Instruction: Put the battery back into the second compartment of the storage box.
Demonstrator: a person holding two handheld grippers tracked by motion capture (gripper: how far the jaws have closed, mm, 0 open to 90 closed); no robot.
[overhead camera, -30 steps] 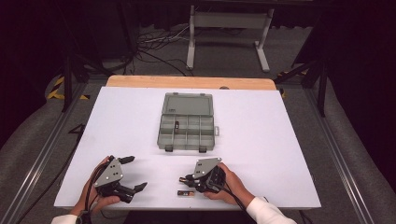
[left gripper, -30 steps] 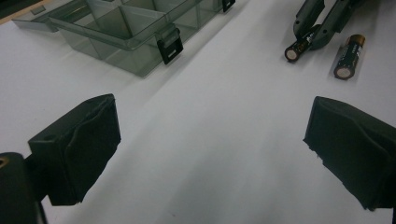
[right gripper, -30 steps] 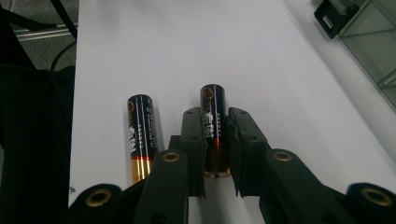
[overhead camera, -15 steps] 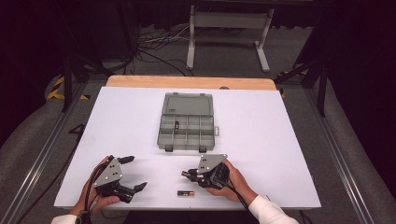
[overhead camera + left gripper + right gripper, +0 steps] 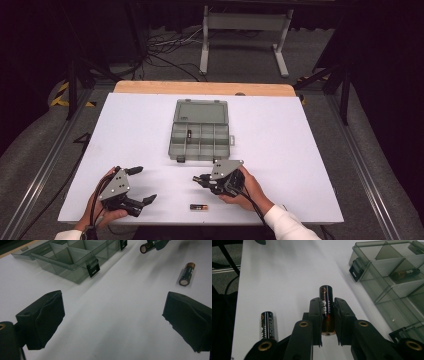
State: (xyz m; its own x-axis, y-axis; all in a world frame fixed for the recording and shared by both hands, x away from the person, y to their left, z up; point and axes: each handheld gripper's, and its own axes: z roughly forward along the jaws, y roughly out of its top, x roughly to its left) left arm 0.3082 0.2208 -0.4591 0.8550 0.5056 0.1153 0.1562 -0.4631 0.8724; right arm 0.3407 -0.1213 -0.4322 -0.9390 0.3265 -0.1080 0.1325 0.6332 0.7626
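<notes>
My right gripper point(image 5: 198, 180) point(image 5: 326, 307) is shut on a black AA battery point(image 5: 325, 302) point(image 5: 145, 247), held just above the white table. A second battery point(image 5: 198, 206) point(image 5: 267, 324) point(image 5: 186, 274) lies flat near the table's front edge. The grey compartment box point(image 5: 200, 135) point(image 5: 392, 277) point(image 5: 72, 255) stands open mid-table, with one battery point(image 5: 189, 133) point(image 5: 405, 273) in a compartment. My left gripper point(image 5: 142, 185) point(image 5: 113, 320) rests open at the front left, nothing between its jaws.
The box lid point(image 5: 201, 111) lies flat behind the compartments. Black latches point(image 5: 93, 267) stick out from the box's front wall. The white table point(image 5: 300, 150) has bare room on both sides of the box. Beyond it stands a metal frame point(image 5: 245, 30) on the floor.
My right gripper has lifted one battery off the table and moved back and slightly right with it; the other battery stays by the front edge. The left gripper has not moved.
</notes>
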